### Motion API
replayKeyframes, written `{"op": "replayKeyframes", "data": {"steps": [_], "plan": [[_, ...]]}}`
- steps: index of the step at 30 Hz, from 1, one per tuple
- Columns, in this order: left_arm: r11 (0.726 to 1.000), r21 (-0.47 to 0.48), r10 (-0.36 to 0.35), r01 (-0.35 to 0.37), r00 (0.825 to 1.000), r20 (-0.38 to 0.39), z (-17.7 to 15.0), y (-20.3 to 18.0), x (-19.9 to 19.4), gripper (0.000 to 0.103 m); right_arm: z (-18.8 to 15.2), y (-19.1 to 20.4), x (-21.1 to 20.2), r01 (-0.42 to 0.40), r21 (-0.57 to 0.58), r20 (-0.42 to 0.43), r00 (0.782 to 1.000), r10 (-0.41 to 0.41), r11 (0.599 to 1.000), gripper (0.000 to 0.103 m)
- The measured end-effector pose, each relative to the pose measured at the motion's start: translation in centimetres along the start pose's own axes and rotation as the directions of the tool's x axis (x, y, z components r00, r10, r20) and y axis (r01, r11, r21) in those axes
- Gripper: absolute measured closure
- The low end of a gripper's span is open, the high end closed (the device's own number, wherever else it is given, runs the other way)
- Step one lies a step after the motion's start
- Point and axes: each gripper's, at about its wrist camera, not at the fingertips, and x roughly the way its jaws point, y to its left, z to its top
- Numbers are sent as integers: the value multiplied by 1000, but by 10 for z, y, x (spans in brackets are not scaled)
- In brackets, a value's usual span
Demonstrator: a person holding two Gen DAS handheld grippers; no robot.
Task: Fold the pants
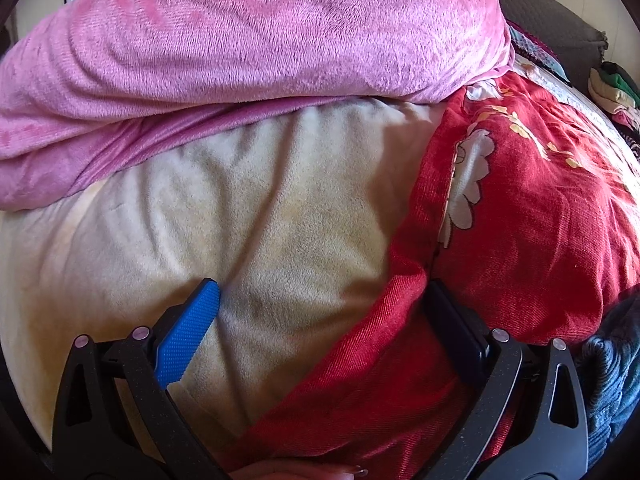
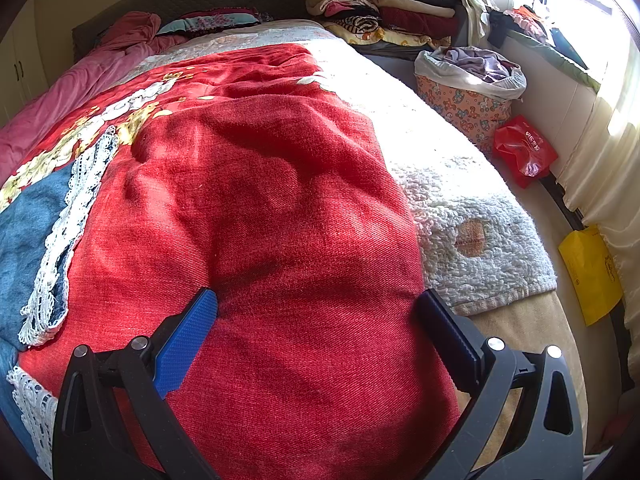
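Observation:
Red twill pants [image 2: 280, 208] lie spread flat on the bed and fill the middle of the right wrist view. My right gripper [image 2: 320, 300] is open and hovers just over their near part, one finger on each side of the leg. In the left wrist view a red edge of the pants [image 1: 360, 360] runs between the fingers of my left gripper [image 1: 324, 292], which is open over a beige blanket [image 1: 240, 200]. Neither gripper holds cloth.
A pink fleece blanket [image 1: 240, 32] is heaped behind the beige one. A red floral cover [image 1: 532, 184] and blue denim with white lace [image 2: 36, 224] lie beside the pants. A white fluffy towel [image 2: 472, 232], folded clothes [image 2: 380, 8], a laundry basket [image 2: 468, 88] and bags [image 2: 524, 148] are at right.

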Motion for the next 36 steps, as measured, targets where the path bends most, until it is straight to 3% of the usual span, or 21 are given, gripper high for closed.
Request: {"op": "replayKeyframes", "data": {"steps": [36], "plan": [[1000, -1, -2, 2, 1000, -4, 1, 0, -1, 8, 0, 0, 0, 0, 0, 0, 1000, 0, 1000, 4]]}}
